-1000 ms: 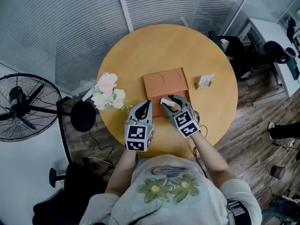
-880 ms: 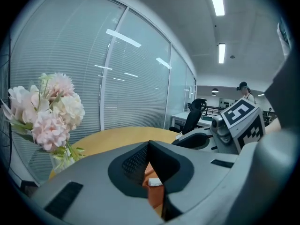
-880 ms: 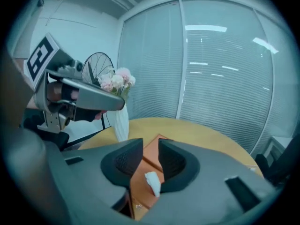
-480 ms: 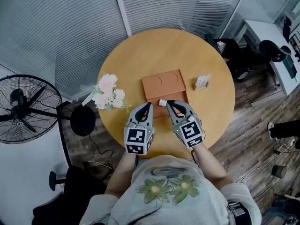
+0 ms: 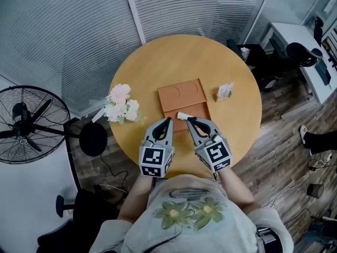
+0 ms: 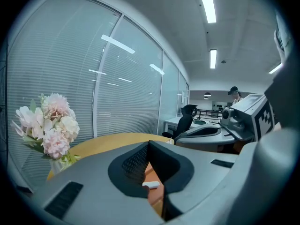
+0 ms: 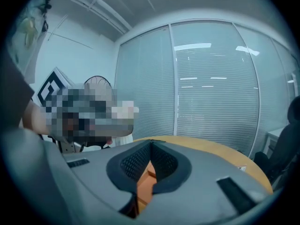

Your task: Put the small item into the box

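Observation:
A small white item (image 5: 184, 115) lies on the near part of the flat orange box (image 5: 181, 95) at the middle of the round table (image 5: 147, 67). My right gripper (image 5: 189, 120) is just behind the item, shut and empty, with its tips near it. To its left my left gripper (image 5: 167, 121) is also shut and empty. In the left gripper view the white item (image 6: 151, 185) shows on the orange box (image 6: 155, 199) below the closed jaws. In the right gripper view only the orange box (image 7: 146, 184) shows beneath the shut jaws.
A bunch of pale flowers (image 5: 121, 104) stands at the table's left edge. A small card holder (image 5: 225, 91) sits right of the box. A floor fan (image 5: 27, 123) and a black stool (image 5: 93, 132) stand to the left, with office chairs (image 5: 295, 54) to the right.
The right gripper let go of the white item over the box, shut, and drew back toward the person. The item now lies on the box. The left gripper stayed put.

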### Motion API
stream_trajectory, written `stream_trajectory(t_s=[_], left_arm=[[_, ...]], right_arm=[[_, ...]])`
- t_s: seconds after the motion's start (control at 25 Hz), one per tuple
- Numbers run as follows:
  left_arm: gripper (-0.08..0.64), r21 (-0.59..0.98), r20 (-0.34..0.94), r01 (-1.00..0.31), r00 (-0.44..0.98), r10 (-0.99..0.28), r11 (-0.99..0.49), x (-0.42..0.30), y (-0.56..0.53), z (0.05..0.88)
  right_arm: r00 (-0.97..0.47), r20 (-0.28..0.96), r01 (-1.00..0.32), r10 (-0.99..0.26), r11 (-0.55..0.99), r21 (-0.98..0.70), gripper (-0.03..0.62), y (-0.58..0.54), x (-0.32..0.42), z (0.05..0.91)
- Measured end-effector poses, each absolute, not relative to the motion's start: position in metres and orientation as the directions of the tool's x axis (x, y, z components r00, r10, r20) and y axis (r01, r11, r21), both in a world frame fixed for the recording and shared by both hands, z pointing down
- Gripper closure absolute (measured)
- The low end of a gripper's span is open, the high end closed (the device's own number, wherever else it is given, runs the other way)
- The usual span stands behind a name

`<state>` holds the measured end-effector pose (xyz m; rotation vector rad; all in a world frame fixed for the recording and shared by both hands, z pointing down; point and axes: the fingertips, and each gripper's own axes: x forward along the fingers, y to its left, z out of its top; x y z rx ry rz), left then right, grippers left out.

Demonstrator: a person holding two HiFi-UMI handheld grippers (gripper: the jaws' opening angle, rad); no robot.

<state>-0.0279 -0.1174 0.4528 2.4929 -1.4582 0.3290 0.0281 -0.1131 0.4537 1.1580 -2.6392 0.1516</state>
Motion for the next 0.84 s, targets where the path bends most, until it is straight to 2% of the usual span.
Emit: stream_trajectory(t_s=[0.84], left_arm=[[0.557,0.09,0.295,-0.874,0.482,-0.825,-0.478,-0.027,-0.101,0.448]], right_arm=[[-0.679,0.281,-0.708,-0.678,0.706,-0.009,0.589,-0.096,0.023,0.453]])
